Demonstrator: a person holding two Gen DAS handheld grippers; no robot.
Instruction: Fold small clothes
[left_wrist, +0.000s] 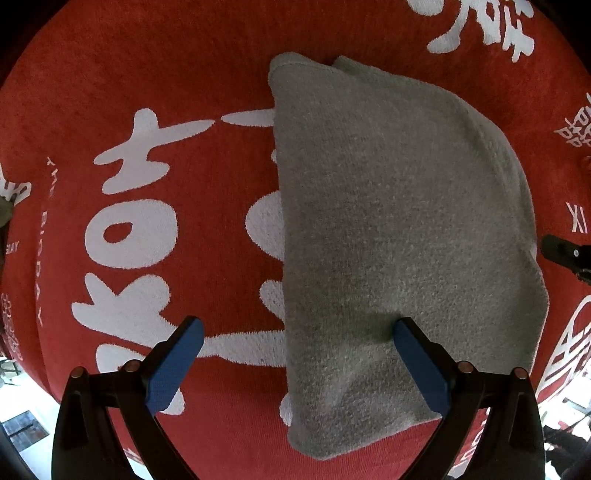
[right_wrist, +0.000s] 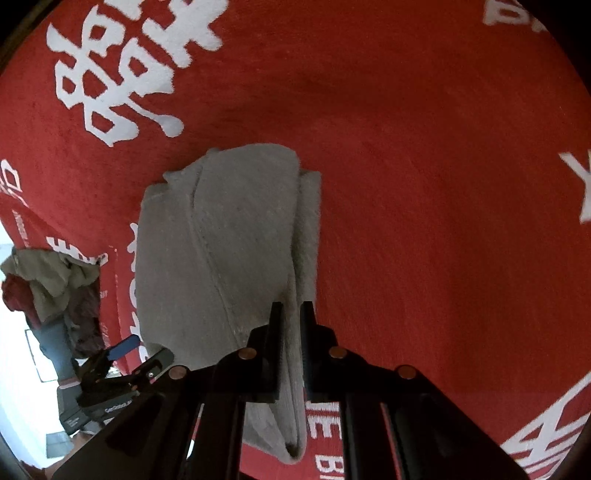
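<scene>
A red cloth (left_wrist: 207, 66) with large white characters (left_wrist: 136, 192) covers the work surface — it fills most of both views. More white lettering (right_wrist: 125, 70) sits on the cloth's far left part in the right wrist view. Past the cloth's left edge in that view, a heap of clothes (right_wrist: 55, 280) — olive, dark red and blue pieces — lies below. Beyond the cloth's lower left edge in the left wrist view, a bright floor (left_wrist: 22, 402) shows.

A big red cloth (left_wrist: 207, 66) with white letters

A folded gray towel (left_wrist: 388, 221) is lying on it, and a pile of clothes (right_wrist: 55, 280) is sitting far left.
</scene>
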